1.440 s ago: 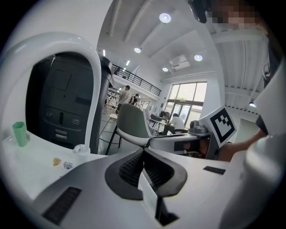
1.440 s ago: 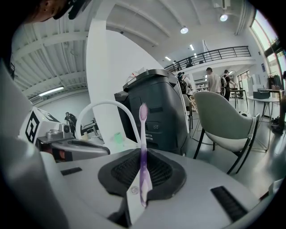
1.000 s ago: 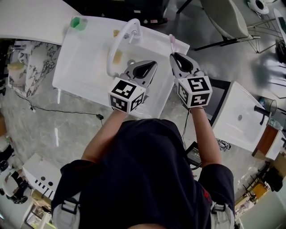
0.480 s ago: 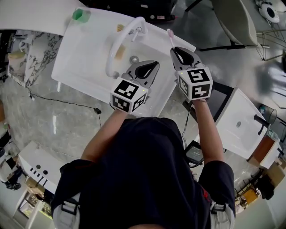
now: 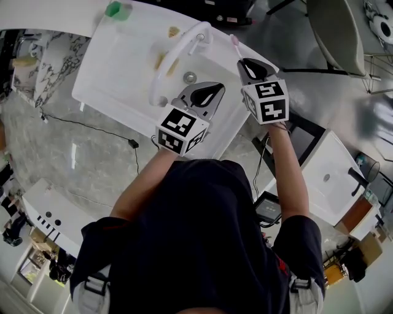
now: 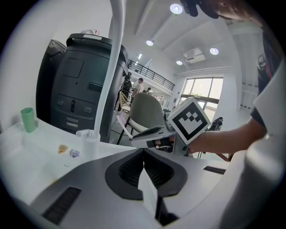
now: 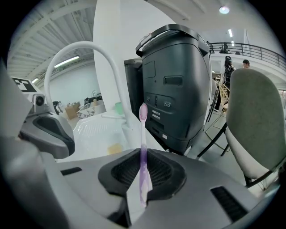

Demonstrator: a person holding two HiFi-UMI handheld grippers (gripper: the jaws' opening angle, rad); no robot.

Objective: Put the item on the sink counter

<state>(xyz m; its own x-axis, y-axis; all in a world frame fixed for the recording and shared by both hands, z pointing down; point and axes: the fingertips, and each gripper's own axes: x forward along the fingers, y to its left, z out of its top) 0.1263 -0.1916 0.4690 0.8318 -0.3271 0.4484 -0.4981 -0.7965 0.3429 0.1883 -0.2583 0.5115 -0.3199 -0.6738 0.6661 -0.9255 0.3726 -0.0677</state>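
In the head view a white sink counter (image 5: 120,67) with a curved white faucet (image 5: 174,50) and a drain (image 5: 190,77) lies ahead. My right gripper (image 5: 244,62) hangs over the counter's right rim, shut on a pink toothbrush (image 5: 236,46) that points away from me. In the right gripper view the toothbrush (image 7: 143,129) stands up from the shut jaws (image 7: 142,157), bristle end on top. My left gripper (image 5: 216,89) hovers over the basin's near side, its jaws (image 6: 144,156) shut with nothing in them. The left gripper view also shows the toothbrush (image 6: 124,126).
A green cup (image 5: 113,9) stands at the counter's far left corner, and yellowish bits (image 5: 161,61) lie in the basin. A second white sink (image 5: 331,168) is at the right, a chair (image 5: 334,30) beyond it. A dark machine (image 7: 178,85) stands behind the counter. A cable (image 5: 92,130) runs along the floor.
Both grippers have shifted a little farther out over the sink. The right one still carries the toothbrush, now above the counter's right rim. Neither gripper's jaws have changed.
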